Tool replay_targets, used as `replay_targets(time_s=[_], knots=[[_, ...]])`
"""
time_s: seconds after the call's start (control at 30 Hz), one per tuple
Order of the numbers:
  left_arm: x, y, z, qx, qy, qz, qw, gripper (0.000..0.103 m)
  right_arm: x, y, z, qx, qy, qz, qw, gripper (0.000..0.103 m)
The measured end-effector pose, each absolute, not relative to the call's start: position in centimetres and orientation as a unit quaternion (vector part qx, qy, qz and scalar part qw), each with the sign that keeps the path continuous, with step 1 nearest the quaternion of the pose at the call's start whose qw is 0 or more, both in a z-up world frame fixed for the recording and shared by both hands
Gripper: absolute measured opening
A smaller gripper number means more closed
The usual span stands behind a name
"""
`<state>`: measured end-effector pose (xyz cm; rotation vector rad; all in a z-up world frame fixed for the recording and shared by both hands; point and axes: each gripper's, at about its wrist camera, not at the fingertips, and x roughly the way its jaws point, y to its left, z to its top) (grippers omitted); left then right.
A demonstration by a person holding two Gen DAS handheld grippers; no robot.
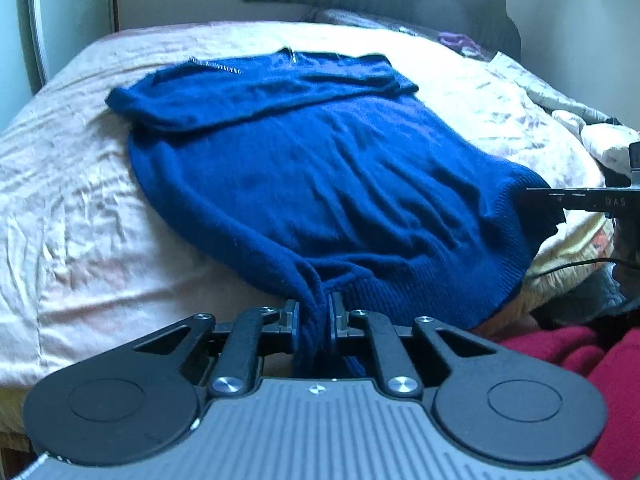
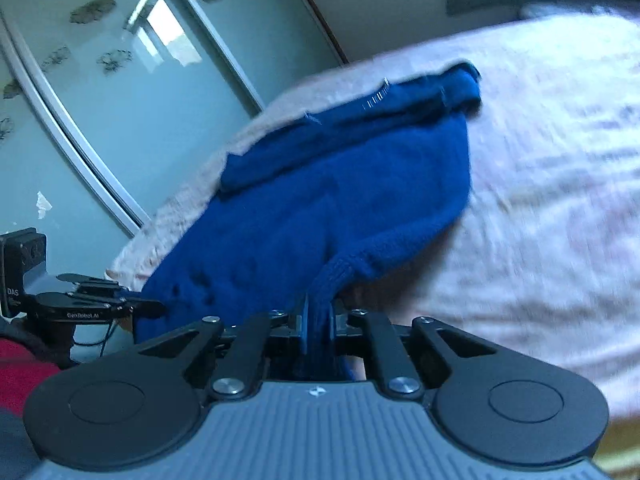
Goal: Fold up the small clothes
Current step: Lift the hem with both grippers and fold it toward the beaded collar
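A dark blue knit sweater (image 1: 320, 168) lies spread on a bed, its sleeves folded across the far end. My left gripper (image 1: 316, 320) is shut on a bunched part of the sweater's ribbed near hem. My right gripper (image 2: 318, 320) is shut on the hem's other corner; the sweater (image 2: 320, 200) stretches away from it. The right gripper also shows in the left wrist view (image 1: 538, 200) at the sweater's right corner. The left gripper shows in the right wrist view (image 2: 152, 308) at the far left.
The bed has a pale pink crumpled cover (image 1: 80, 208). Floral bedding (image 1: 552, 100) is heaped at the right. A red garment (image 1: 580, 356) lies near right. A sliding wardrobe door (image 2: 100, 120) stands beside the bed. A black cable (image 1: 568, 266) runs at the right.
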<state>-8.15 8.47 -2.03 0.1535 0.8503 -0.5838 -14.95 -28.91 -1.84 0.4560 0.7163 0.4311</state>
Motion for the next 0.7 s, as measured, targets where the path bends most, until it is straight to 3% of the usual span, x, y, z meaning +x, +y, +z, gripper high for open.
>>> replay_targets(time_s=[0.7], knots=[[-2.2, 9.4, 4.7, -0.01, 0.293, -0.199, 0.935, 0.014, -8.4, -28.3, 3.4, 0.226, 0.21, 0.182, 0.934, 0.009]])
